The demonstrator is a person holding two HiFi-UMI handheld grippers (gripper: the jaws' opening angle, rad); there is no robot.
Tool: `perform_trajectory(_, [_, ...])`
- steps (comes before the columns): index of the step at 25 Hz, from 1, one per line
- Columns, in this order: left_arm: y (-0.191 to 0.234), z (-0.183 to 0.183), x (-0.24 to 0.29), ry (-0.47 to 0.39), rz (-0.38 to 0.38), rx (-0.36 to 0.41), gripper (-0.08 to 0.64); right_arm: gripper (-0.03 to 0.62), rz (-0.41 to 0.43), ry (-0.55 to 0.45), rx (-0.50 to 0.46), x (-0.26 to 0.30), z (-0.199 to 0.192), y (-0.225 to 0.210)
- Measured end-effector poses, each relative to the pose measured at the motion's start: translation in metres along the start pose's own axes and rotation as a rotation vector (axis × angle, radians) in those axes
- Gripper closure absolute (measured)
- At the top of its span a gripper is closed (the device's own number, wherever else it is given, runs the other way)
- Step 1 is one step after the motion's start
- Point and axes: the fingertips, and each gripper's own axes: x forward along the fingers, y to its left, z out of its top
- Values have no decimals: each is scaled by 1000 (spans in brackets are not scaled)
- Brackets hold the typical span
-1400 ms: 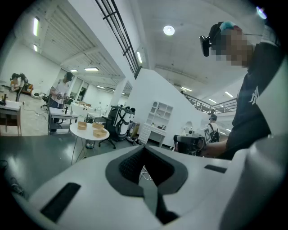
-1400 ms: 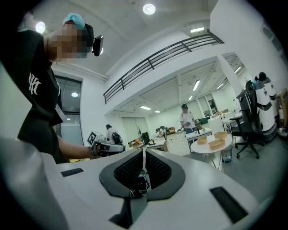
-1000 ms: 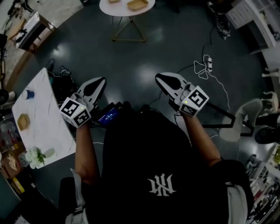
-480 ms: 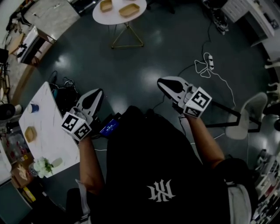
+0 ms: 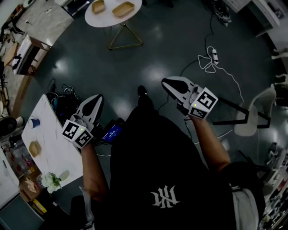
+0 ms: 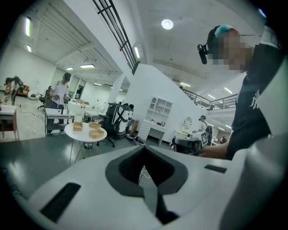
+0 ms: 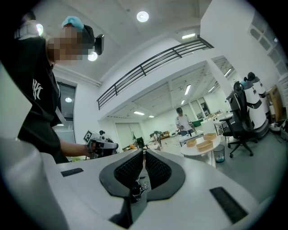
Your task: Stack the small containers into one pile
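Three small tan containers sit apart on a round white table (image 5: 112,18) at the top of the head view; two show there (image 5: 98,6) (image 5: 123,9). In the left gripper view they lie far off on that table (image 6: 85,134), one of the containers (image 6: 95,133) nearest. The right gripper view shows the round table (image 7: 198,151) with a container (image 7: 204,145) on it. My left gripper (image 5: 96,98) (image 6: 144,150) and right gripper (image 5: 165,81) (image 7: 144,155) are held out level over the dark floor, both shut and empty, well short of the table.
A marble-top table (image 5: 54,148) at the left carries a blue cup (image 5: 33,122), another tan container (image 5: 34,148) and flowers (image 5: 50,180). A cable with a power strip (image 5: 212,58) lies on the floor at the right, near a white chair (image 5: 258,112). People stand in the background.
The round table with the containers has come further into the head view and shifted left. My left gripper has slid lower and to the left in the picture. Both grippers stay shut.
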Motion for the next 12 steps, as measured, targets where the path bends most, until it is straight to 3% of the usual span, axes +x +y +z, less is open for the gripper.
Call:
perform_trajectory(7, [52, 22, 49, -33, -11, -31, 561, 549, -7, 38, 6, 19, 9, -43])
perform_trajectory(12, [116, 45, 87, -84, 15, -60, 561, 549, 2, 56, -8, 65, 32, -92])
